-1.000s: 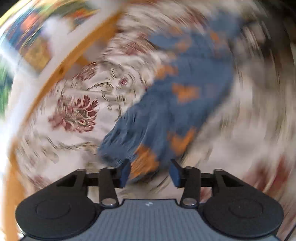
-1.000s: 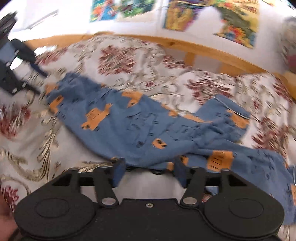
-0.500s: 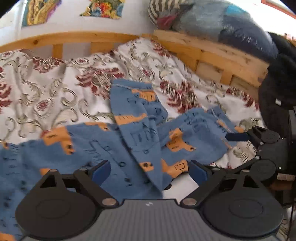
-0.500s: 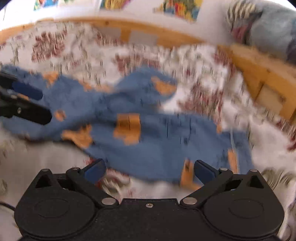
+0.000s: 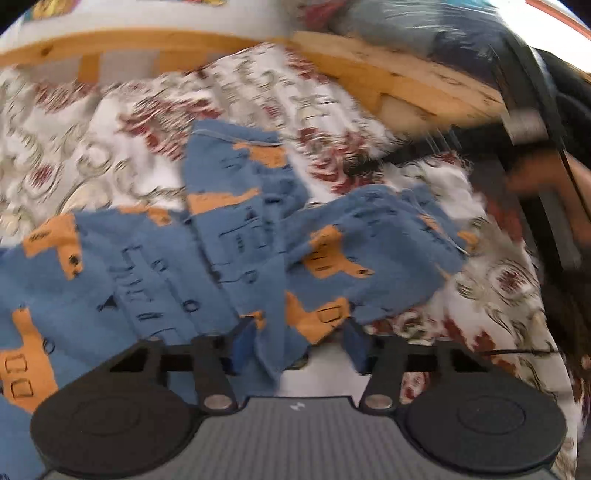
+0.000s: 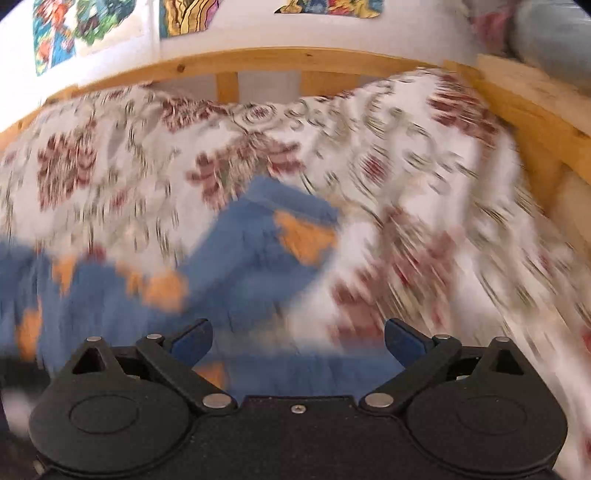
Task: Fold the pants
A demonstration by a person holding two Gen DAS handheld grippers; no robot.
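Observation:
The blue pants (image 5: 229,258) with orange prints lie crumpled on the floral bedspread (image 5: 491,291), one leg folded over the middle. My left gripper (image 5: 300,347) hovers low at their near edge, open, with a hanging fold of the cloth between its blue pads (image 5: 243,345). In the blurred right wrist view the pants (image 6: 236,269) spread from the centre to the left and under the gripper. My right gripper (image 6: 298,341) is wide open over them, holding nothing.
A wooden bed frame (image 6: 258,61) runs along the back and right side (image 5: 406,77). Colourful pictures (image 6: 188,14) hang on the white wall. Bundled bedding (image 5: 424,29) sits on the frame's right end. A blurred arm (image 5: 543,177) shows at the right.
My left gripper's fingers have narrowed around the pants' fold and moved closer. The right gripper has swung right and stays wide open.

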